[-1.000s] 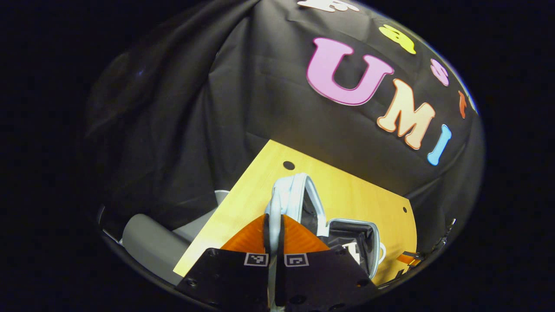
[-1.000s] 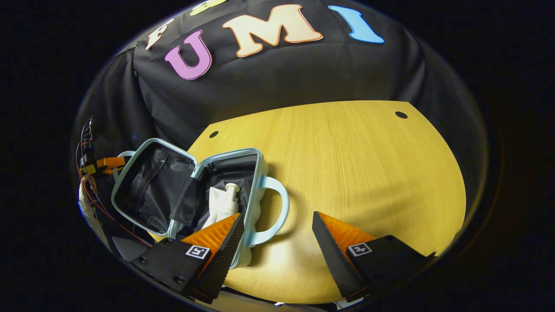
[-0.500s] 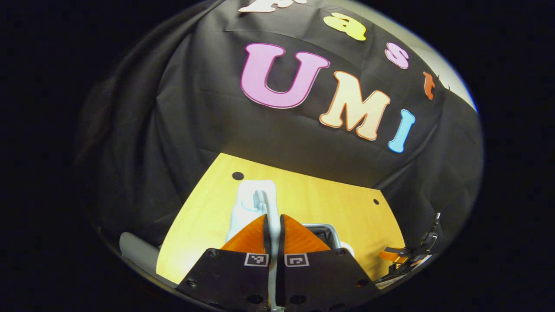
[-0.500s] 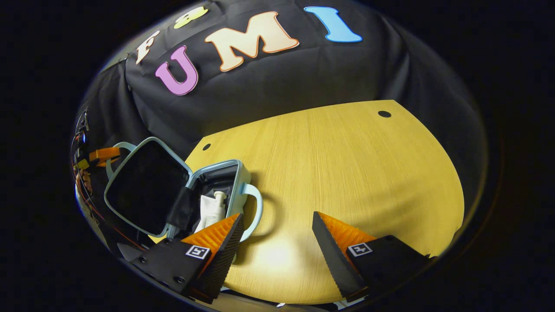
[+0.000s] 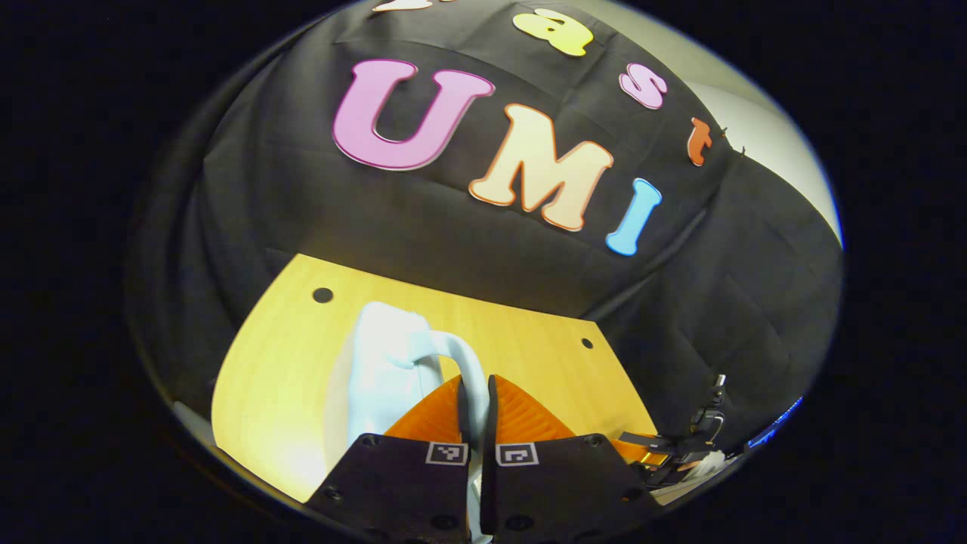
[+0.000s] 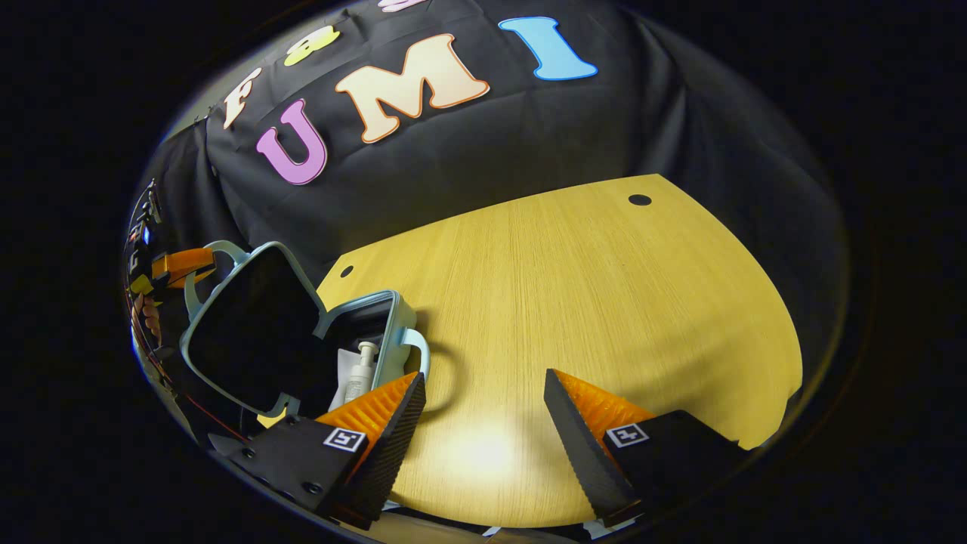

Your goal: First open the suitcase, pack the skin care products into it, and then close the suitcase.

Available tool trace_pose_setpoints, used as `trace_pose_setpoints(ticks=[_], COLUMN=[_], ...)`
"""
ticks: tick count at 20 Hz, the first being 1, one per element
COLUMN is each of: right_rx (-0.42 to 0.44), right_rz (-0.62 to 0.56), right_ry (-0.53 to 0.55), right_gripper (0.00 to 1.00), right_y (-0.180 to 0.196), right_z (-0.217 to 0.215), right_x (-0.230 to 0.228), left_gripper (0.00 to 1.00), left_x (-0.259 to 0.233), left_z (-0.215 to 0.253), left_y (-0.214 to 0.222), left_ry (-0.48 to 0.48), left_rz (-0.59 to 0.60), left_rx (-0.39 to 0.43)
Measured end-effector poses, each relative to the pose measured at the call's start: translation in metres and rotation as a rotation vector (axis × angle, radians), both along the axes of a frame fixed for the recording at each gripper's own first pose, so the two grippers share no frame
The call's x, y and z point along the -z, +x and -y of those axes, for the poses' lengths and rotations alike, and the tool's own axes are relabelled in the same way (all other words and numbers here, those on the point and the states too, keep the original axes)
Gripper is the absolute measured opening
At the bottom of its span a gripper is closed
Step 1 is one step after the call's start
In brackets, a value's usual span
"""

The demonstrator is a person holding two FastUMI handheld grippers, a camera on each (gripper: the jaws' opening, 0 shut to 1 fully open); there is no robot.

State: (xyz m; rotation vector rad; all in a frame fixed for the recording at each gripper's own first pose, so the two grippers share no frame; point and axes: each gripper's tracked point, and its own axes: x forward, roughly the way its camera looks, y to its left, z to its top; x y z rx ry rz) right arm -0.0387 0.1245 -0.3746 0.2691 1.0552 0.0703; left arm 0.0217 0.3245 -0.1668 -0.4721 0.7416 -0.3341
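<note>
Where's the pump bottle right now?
In the right gripper view, the pump bottle lies inside the open suitcase at the lower left, on the wooden table, just beyond one finger of the right gripper.

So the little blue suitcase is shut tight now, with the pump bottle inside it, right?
Not quite. The suitcase isn't shut: in the right gripper view its lid stands up and partly open, and the pump bottle shows inside. The left gripper grips the lid's handle in the left gripper view.
</note>
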Motion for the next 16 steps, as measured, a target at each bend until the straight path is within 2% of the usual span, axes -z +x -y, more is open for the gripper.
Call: trace_pose_setpoints(ticks=[8, 9, 11, 16], right_rx=[0.053, 0.060, 0.068, 0.089], right_rz=[0.006, 0.005, -0.001, -0.019], right_ry=[-0.020, -0.022, -0.031, -0.052], right_gripper=[0.96, 0.99, 0.96, 0.99], right_y=[-0.004, -0.005, -0.008, -0.020], right_z=[0.039, 0.043, 0.052, 0.074], right_x=[-0.008, -0.008, -0.008, -0.010], left_gripper=[0.00, 0.00, 0.00, 0.00], left_x=[0.038, 0.047, 0.064, 0.124], left_z=[0.099, 0.110, 0.133, 0.180], left_y=[-0.012, -0.015, -0.018, -0.037], left_ry=[-0.011, -0.005, 0.019, 0.068], left_rz=[-0.055, -0.067, -0.088, -0.196], left_rx=[0.131, 0.143, 0.176, 0.231])
